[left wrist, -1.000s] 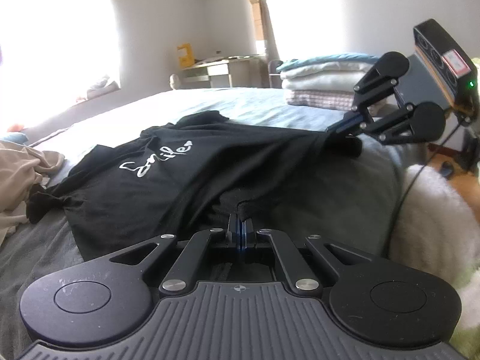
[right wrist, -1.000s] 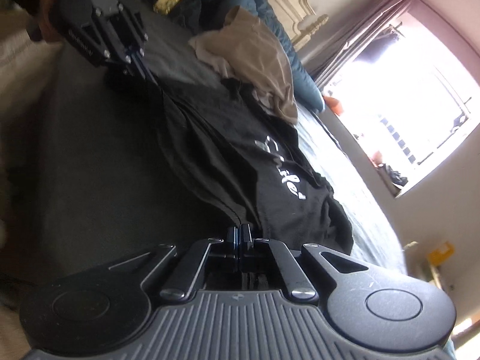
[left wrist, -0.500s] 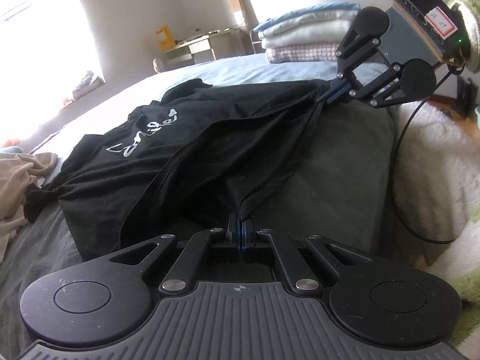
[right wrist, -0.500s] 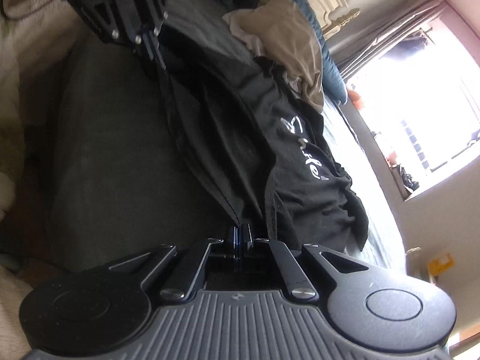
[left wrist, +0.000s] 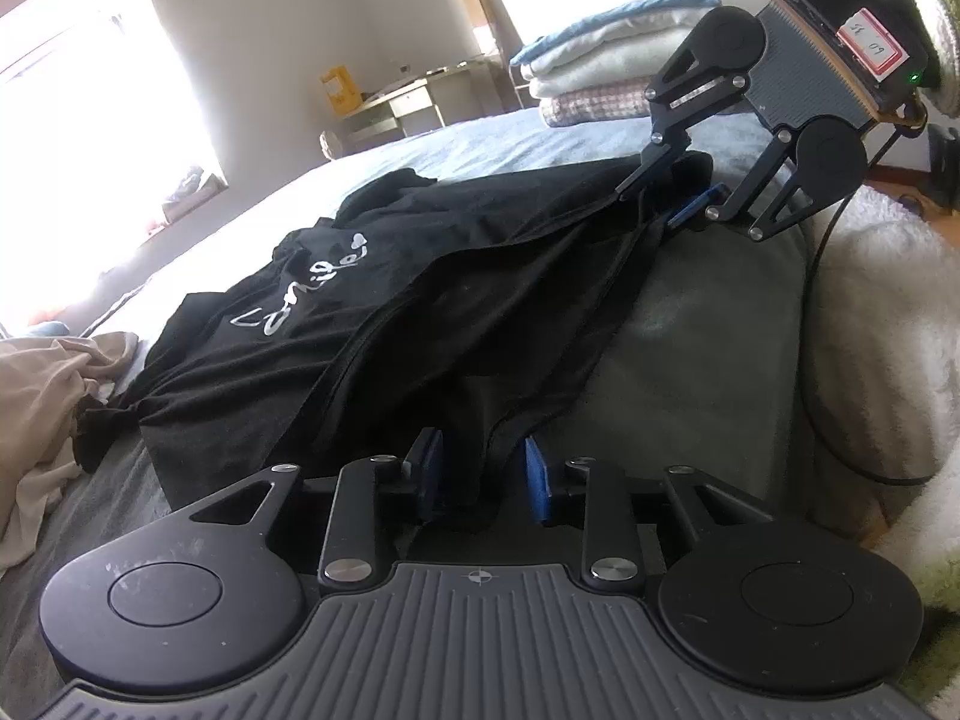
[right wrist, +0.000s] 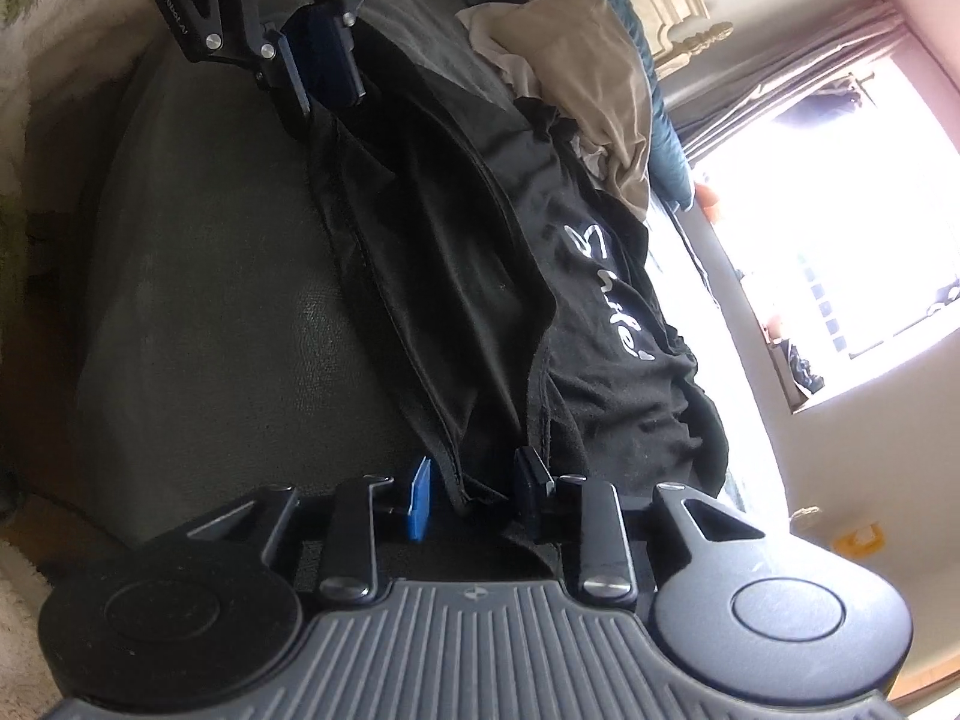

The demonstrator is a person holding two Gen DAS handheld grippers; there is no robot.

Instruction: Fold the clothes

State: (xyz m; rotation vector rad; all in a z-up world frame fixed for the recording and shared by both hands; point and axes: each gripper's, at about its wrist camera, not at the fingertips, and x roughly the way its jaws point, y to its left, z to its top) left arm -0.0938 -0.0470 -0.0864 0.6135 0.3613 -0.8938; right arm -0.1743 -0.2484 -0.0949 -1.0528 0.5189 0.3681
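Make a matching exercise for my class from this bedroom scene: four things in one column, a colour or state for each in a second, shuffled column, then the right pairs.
Column one:
1. T-shirt
2. Left tongs
3. Crumpled garment
4. Stack of folded linens

Column two:
A. beige, in a heap beside the T-shirt
B. black with white lettering, spread on the bed
C. open, cloth lying between the blue pads
D. piled neatly at the far edge of the bed

Pairs: 1-B, 2-C, 3-A, 4-D
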